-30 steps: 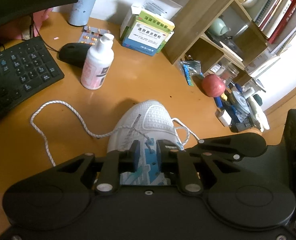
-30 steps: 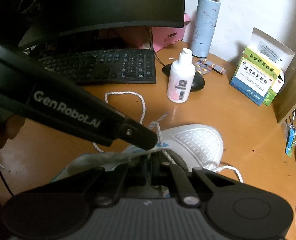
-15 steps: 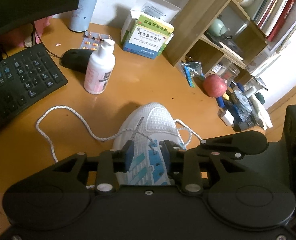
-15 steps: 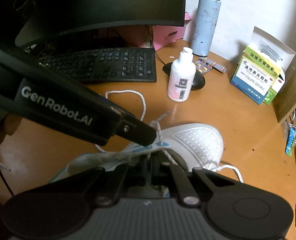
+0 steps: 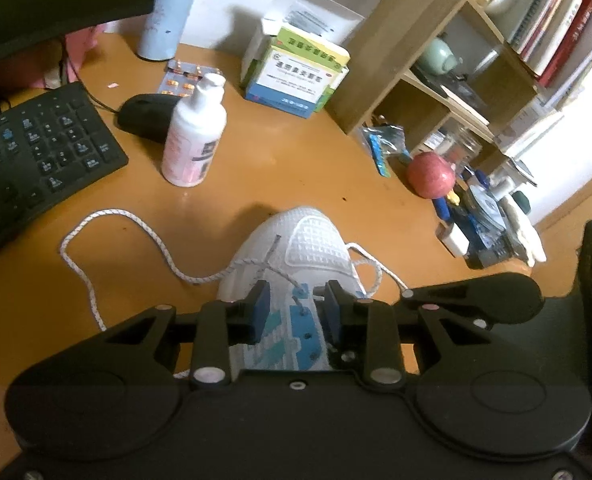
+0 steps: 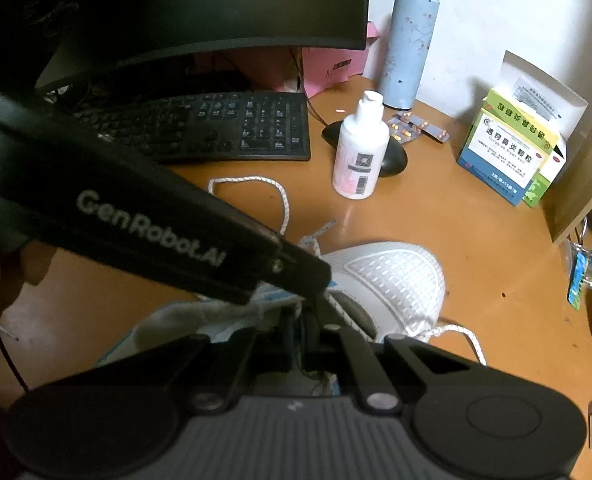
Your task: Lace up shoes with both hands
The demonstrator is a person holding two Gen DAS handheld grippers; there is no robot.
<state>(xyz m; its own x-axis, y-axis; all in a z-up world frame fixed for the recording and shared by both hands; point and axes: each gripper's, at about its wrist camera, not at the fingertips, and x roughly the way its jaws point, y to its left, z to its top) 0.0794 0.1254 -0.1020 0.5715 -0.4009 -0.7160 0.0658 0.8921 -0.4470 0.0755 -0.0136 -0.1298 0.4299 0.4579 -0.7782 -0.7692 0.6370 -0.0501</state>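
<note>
White sneaker (image 5: 296, 264) sits near the lotion bottle (image 5: 193, 136); threading step – left gripper (image 5: 296, 306) closing, nothing pinched, right gripper (image 6: 302, 322) clenched at its eyelets – next needs catching the lace (image 5: 107, 216)

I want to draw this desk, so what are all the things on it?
shoe: one, white and blue, front middle of the desk
lace: one, white, looped left of shoe
bottle: one, white-pink, behind shoe
flask: one, light blue, by wall
keyboard: one, black, left
mouse: one, black, behind bottle
monitor: one, black, back left
pills: a few strips, near flask
boxes: several, green, white, blue, beside shelf
apple: one, red, right
left gripper: black, closing, lace end between, not pinched
right gripper: black, shut, at shoe
</note>
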